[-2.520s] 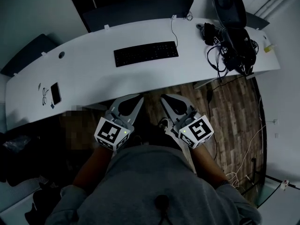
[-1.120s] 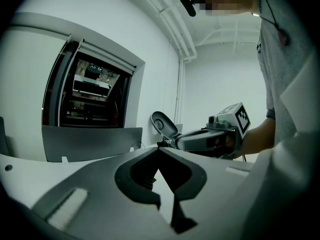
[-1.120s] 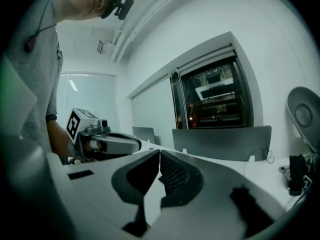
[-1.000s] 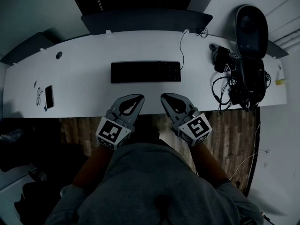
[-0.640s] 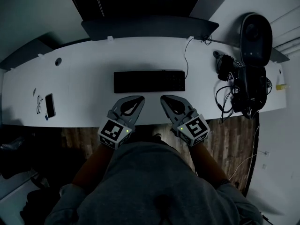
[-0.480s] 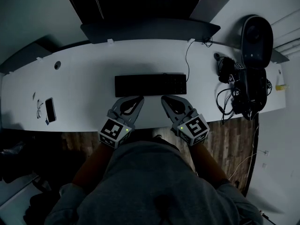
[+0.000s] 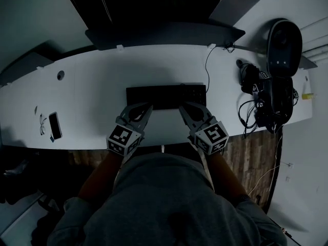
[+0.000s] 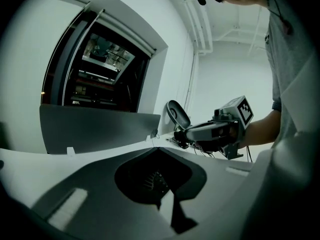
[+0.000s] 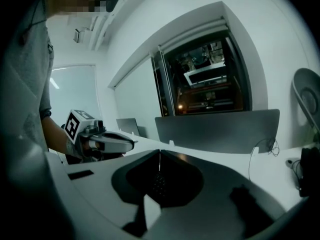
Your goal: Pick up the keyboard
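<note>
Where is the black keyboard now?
In the head view, the keyboard lies on the desk, just ahead of the left gripper and the right gripper, with the tangled cables to its right.

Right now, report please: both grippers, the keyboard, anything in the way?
Left gripper and right gripper: jaws shut, empty, tips at near edge of keyboard. It lies flat on desk, not gripped. Nothing in the way.
</note>
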Action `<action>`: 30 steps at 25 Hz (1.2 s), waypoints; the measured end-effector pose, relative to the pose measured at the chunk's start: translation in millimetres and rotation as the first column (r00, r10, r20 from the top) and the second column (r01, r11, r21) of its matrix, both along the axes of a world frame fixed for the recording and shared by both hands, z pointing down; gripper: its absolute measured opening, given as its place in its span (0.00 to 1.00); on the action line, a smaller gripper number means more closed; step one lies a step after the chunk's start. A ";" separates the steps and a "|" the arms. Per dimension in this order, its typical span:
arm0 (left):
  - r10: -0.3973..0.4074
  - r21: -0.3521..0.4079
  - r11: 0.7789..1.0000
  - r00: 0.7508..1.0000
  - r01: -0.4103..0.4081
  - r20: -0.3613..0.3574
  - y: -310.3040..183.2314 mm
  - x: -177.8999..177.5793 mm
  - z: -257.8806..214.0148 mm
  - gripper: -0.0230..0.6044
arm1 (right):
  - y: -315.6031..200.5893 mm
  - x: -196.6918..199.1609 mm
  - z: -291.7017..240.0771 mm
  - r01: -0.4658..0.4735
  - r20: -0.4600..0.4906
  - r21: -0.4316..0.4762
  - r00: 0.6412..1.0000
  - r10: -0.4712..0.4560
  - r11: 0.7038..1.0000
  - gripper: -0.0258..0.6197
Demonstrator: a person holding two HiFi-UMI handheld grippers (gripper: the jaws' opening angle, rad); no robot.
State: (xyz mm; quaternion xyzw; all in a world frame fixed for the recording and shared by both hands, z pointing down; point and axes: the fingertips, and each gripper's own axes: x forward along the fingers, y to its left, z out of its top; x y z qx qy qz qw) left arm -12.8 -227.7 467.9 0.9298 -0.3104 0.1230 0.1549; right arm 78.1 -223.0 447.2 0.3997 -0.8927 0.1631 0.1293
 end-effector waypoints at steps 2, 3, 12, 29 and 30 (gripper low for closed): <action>-0.021 -0.014 1.000 1.000 0.021 0.017 -8.5 -3.1 10.4 0.04 | -7.1 5.1 7.2 0.003 -0.006 -0.011 1.000 -0.003 1.000 0.06; -0.035 -0.024 0.999 0.999 0.036 0.031 -12.4 -6.0 17.1 0.04 | -10.3 6.8 11.6 0.009 -0.009 -0.018 1.000 -0.009 1.000 0.06; -0.144 -0.123 0.980 0.986 0.154 0.085 -35.8 -24.9 66.6 0.04 | -37.7 24.1 48.7 0.073 -0.042 -0.089 0.996 -0.077 0.993 0.06; -0.296 -0.265 0.888 0.908 0.375 0.295 -75.9 -96.8 176.9 0.14 | -65.2 103.1 143.8 -0.047 -0.069 -0.316 0.997 0.027 0.948 0.24; -0.296 -0.278 0.882 0.906 0.381 0.303 -77.1 -99.4 182.7 0.18 | -66.8 106.6 148.9 -0.055 -0.070 -0.328 0.997 0.033 0.943 0.25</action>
